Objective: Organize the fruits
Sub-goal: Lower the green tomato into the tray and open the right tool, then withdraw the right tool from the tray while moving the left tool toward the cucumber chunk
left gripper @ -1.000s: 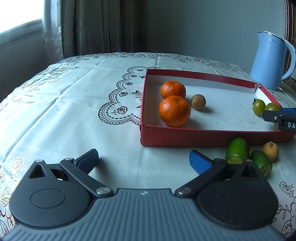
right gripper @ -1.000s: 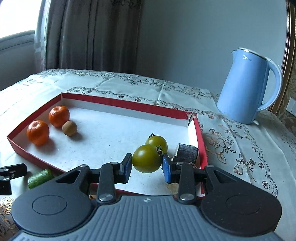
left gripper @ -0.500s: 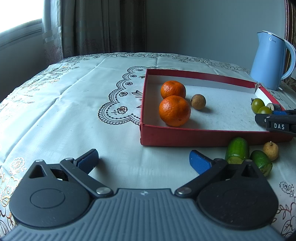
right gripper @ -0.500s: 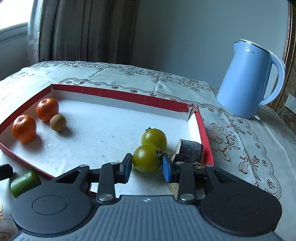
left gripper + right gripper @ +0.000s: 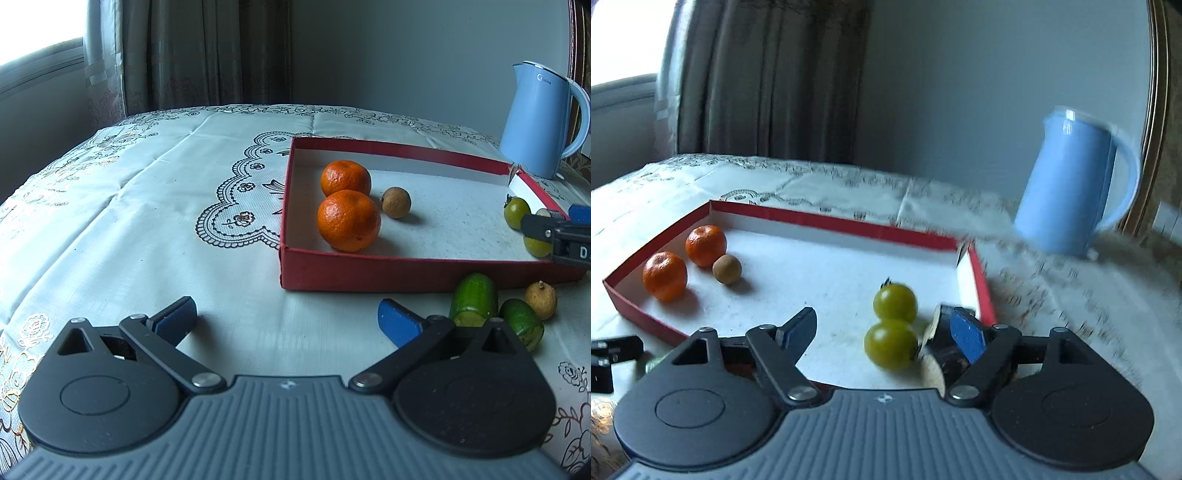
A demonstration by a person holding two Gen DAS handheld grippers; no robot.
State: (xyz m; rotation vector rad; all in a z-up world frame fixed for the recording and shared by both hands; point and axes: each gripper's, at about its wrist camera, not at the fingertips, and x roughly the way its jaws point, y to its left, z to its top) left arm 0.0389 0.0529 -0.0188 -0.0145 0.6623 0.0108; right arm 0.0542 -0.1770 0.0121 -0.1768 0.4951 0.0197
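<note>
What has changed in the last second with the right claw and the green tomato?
The right claw has opened and let go of the near green tomato, which now lies in the red tray beside the other green tomato. The left claw stays open above the tablecloth; the oranges have not moved.

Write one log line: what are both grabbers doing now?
left gripper: open, empty, over tablecloth | right gripper: open, green tomato resting in red tray
</note>
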